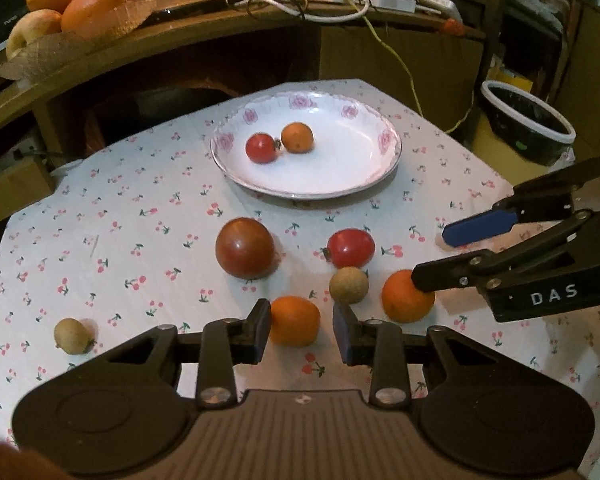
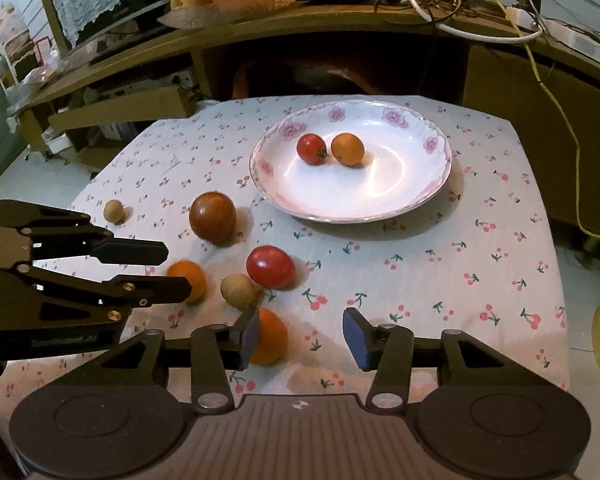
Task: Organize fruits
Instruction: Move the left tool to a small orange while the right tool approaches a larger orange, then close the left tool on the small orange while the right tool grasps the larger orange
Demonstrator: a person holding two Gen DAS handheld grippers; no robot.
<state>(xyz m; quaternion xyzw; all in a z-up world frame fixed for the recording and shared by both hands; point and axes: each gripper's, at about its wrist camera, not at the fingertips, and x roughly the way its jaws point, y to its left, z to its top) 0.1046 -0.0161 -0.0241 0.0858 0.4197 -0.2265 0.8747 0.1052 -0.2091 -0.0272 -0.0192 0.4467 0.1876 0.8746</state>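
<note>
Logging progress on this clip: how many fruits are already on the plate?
2, touching each other on the plate: a small red tomato and a small orange fruit to its right. Six others lie on the tablecloth.

Before me stands a table under a cherry-print tablecloth (image 1: 112,216). Directly on the cloth sit a floral plate (image 1: 380,168), a dark tomato (image 1: 244,247), a red tomato (image 1: 351,247), two oranges (image 1: 294,321) (image 1: 406,297) and two small brown fruits (image 1: 348,285) (image 1: 73,335).
</note>
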